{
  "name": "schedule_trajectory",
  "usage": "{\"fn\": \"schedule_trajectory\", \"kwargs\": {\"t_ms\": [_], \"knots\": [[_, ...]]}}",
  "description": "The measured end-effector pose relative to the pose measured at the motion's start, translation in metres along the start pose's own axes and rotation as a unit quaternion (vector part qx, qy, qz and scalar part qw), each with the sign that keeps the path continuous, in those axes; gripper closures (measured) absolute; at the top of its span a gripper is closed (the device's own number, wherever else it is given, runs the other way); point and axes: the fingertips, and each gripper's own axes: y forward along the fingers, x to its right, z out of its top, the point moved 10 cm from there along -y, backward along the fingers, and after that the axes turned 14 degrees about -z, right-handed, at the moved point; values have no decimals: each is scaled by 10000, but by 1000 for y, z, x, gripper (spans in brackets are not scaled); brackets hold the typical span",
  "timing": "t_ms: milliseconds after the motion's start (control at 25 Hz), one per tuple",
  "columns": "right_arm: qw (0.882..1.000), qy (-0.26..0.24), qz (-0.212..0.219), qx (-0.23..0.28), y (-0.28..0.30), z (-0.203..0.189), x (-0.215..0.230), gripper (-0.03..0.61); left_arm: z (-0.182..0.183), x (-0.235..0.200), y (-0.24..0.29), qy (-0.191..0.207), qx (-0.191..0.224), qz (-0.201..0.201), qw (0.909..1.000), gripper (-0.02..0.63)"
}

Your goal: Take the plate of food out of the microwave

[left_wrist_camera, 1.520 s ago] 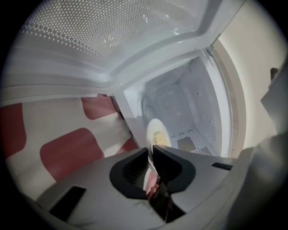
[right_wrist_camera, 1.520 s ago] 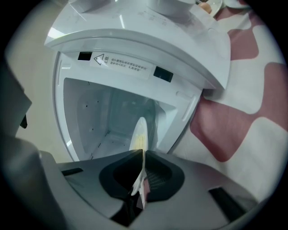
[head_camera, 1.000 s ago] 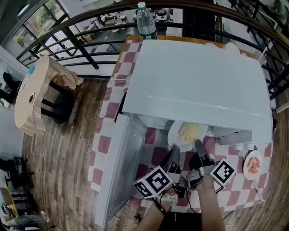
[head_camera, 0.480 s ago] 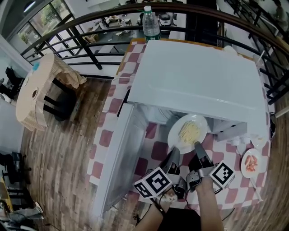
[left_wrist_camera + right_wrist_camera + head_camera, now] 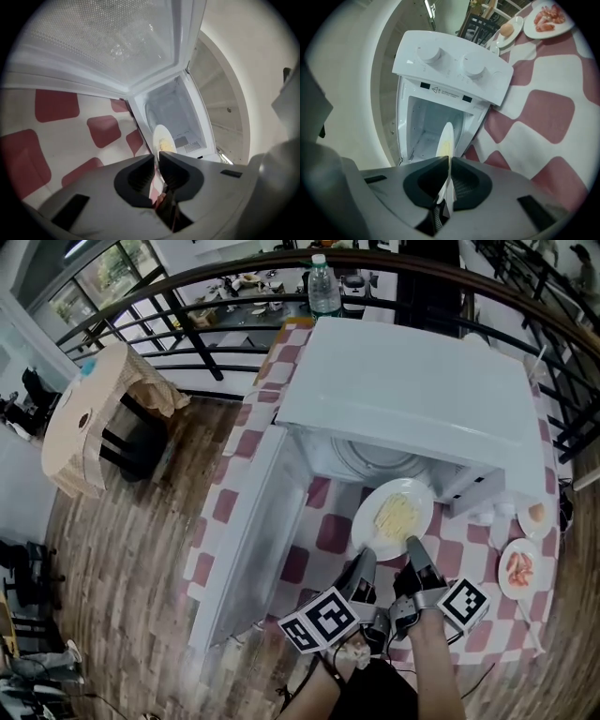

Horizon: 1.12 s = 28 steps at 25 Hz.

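**Keep the plate level on the way out**

The plate of food (image 5: 396, 518) hangs at the mouth of the microwave (image 5: 403, 381), mostly out, above the checked tabletop (image 5: 330, 532). The left gripper (image 5: 366, 559) and right gripper (image 5: 412, 547) each pinch its near rim. Draw the 2 back together, evenly, clear of the open door (image 5: 246, 540).

**A tally by kind**

One microwave (image 5: 403, 381), with one door (image 5: 246, 549) swung open and two knobs (image 5: 429, 54) on its panel. Three plates: one plate of noodles (image 5: 394, 518) just near of the microwave's mouth, one plate of reddish meat (image 5: 519, 568) at the near right, and one small dish (image 5: 535, 515) just beyond that. Two grippers: the left gripper (image 5: 367, 557) and the right gripper (image 5: 413, 546). One water bottle (image 5: 324, 292) at the far edge. One checked desk (image 5: 333, 532).
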Motion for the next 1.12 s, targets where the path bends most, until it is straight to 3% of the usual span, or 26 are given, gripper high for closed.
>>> {"fn": "schedule_trajectory", "kwargs": {"t_ms": [520,1120], "knots": [[9999,-13,0,-127,-46,-10,21,568,-42,14,-34,-15,128,66,9999,551],[9995,-23,143,-294,-71,-29,25,568,-59,23,-69,44,278,134,9995,550]]}}
